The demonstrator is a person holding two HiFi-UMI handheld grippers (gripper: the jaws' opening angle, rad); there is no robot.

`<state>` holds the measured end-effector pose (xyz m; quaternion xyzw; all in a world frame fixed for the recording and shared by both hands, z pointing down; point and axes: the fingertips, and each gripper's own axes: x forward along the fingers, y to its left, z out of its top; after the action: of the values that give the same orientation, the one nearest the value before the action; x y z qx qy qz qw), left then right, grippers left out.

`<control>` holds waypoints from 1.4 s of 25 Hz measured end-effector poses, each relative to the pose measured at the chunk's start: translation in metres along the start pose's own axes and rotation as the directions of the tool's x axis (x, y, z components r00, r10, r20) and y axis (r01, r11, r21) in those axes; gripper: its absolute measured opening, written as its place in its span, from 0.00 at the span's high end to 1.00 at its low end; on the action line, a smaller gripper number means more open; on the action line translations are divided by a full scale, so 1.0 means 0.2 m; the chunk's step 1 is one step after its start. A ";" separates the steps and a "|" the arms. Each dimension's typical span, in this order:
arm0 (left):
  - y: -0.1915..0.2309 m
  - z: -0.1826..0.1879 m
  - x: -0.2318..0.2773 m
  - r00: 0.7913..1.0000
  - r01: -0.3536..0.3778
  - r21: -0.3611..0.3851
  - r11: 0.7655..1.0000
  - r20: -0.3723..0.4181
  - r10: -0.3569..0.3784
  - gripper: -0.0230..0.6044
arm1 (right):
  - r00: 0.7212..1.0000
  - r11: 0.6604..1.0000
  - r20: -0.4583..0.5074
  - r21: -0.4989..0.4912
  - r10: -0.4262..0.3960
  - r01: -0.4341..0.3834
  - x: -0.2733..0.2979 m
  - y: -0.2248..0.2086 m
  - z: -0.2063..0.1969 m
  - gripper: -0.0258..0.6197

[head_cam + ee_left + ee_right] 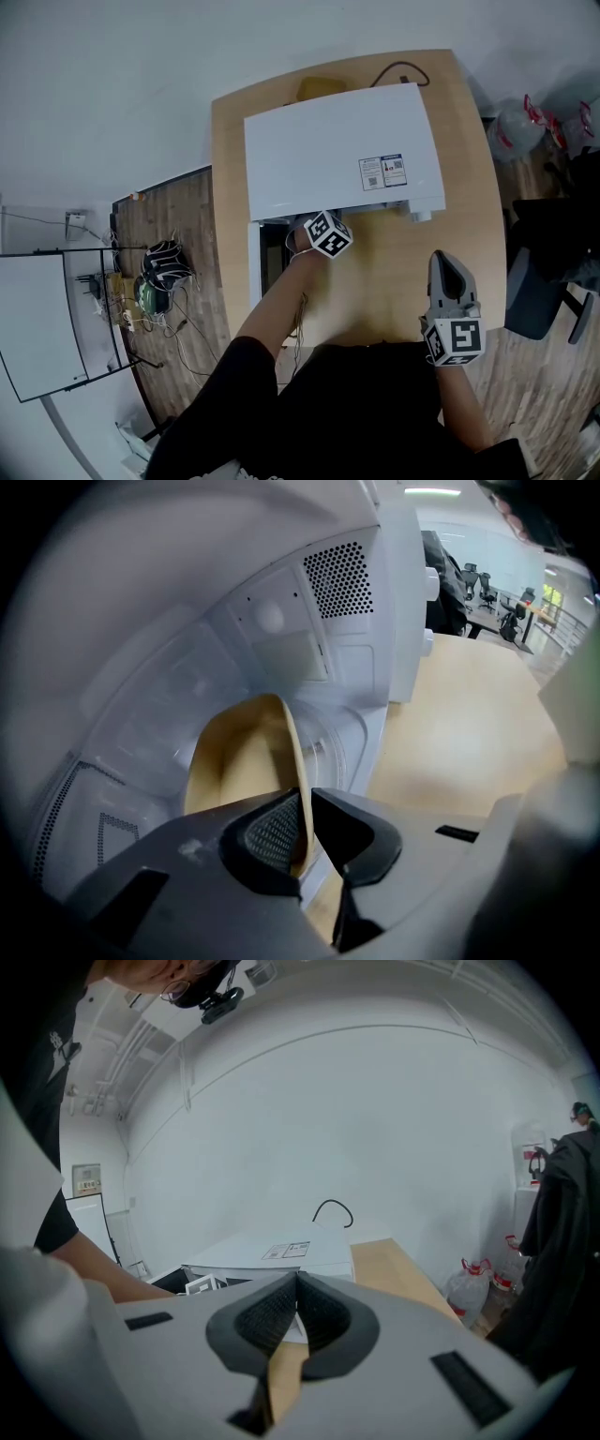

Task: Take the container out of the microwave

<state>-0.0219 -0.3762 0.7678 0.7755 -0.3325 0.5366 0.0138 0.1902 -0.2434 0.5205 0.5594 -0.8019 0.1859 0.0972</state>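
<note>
A white microwave [337, 155] stands on the wooden table [394, 281] with its door [254, 272] swung open at the left. My left gripper [305, 803] reaches into the white cavity [281, 639]. Its jaws are pinched on the thin wall of a beige container [239, 761] that sits on the glass turntable. From the head view only that gripper's marker cube [328, 234] shows at the opening; the container is hidden. My right gripper [446, 260] hovers over the table's front right, jaws shut [298, 1283], holding nothing.
A black cable [398, 73] loops behind the microwave. Plastic jugs [516, 127] and a dark chair [553, 253] stand to the right of the table. On the floor at the left are a whiteboard [37, 319] and tangled cables [159, 281].
</note>
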 end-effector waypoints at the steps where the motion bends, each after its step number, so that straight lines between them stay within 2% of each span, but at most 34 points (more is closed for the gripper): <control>1: 0.00 0.00 -0.01 1.000 0.001 -0.002 1.000 -0.001 -0.001 0.91 | 1.000 1.000 0.002 -0.001 0.000 0.000 0.00 0.01 0.00 0.87; 9: -0.16 -0.03 -0.14 0.994 0.071 0.018 0.997 0.077 -0.072 0.92 | 1.000 1.000 0.021 -0.022 0.016 -0.015 -0.05 0.13 0.01 0.87; 17: -0.32 -0.06 -0.38 0.983 0.101 -0.024 0.995 0.156 -0.096 0.92 | 0.999 0.999 0.052 -0.040 0.011 -0.009 -0.17 0.27 0.00 0.87; 22: -0.44 -0.05 -0.60 0.968 0.117 -0.058 0.991 0.229 -0.100 0.92 | 0.997 0.999 0.078 -0.040 -0.005 0.009 -0.28 0.35 0.00 0.87; 25: -0.50 -0.01 -0.77 0.952 0.139 -0.069 0.988 0.285 -0.114 0.92 | 0.996 0.999 0.086 -0.049 -0.014 0.018 -0.34 0.40 -0.01 0.87; 28: -0.55 0.04 -0.97 0.921 0.193 -0.123 0.973 0.366 -0.136 0.90 | 0.995 0.998 0.093 -0.056 -0.026 0.032 -0.41 0.44 -0.03 0.87; 35: -0.63 0.12 -1.33 0.862 0.216 -0.190 0.958 0.497 -0.096 0.91 | 0.993 0.997 0.111 -0.053 -0.045 0.051 -0.55 0.54 -0.07 0.87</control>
<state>0.0104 -0.1538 0.5762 0.9017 -0.3234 0.2790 0.0674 0.1272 -0.1104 0.4727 0.5848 -0.7973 0.1303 0.0730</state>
